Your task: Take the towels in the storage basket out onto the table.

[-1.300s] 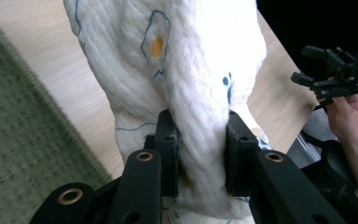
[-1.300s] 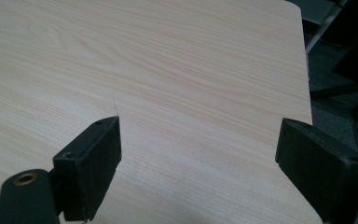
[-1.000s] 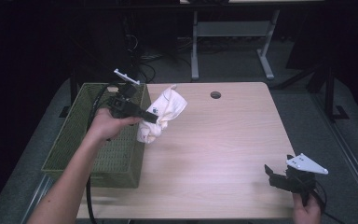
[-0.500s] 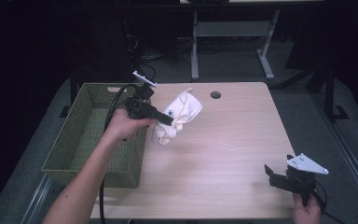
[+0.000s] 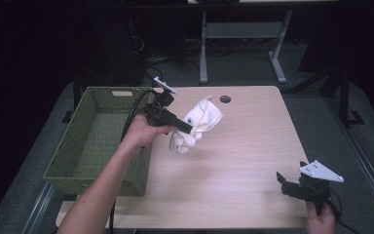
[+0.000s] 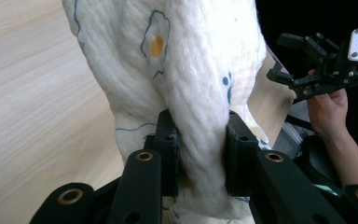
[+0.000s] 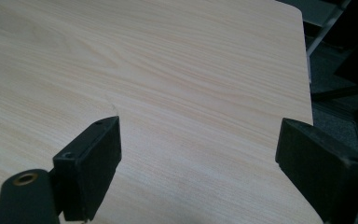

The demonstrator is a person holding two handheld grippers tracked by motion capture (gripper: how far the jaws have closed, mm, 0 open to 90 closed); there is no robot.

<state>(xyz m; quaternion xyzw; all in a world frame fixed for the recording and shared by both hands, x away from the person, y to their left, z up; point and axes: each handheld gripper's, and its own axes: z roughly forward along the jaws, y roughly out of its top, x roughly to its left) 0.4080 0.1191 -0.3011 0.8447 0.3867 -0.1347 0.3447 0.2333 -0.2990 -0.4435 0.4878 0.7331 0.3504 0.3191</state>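
The left claw (image 5: 187, 129) is clamped on a bunched white cloth (image 5: 198, 125), held above the counter (image 5: 253, 146) just right of the basket (image 5: 97, 141). The cloth's long axis slants, upper end toward the far right, lower end drooping near. The right claw (image 5: 283, 183) gapes wide, holding nothing.

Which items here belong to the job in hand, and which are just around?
In the job:
- white cloth, clamped in the left claw
- green basket

Just around:
- right claw, open, idle
- table
- metal stand behind
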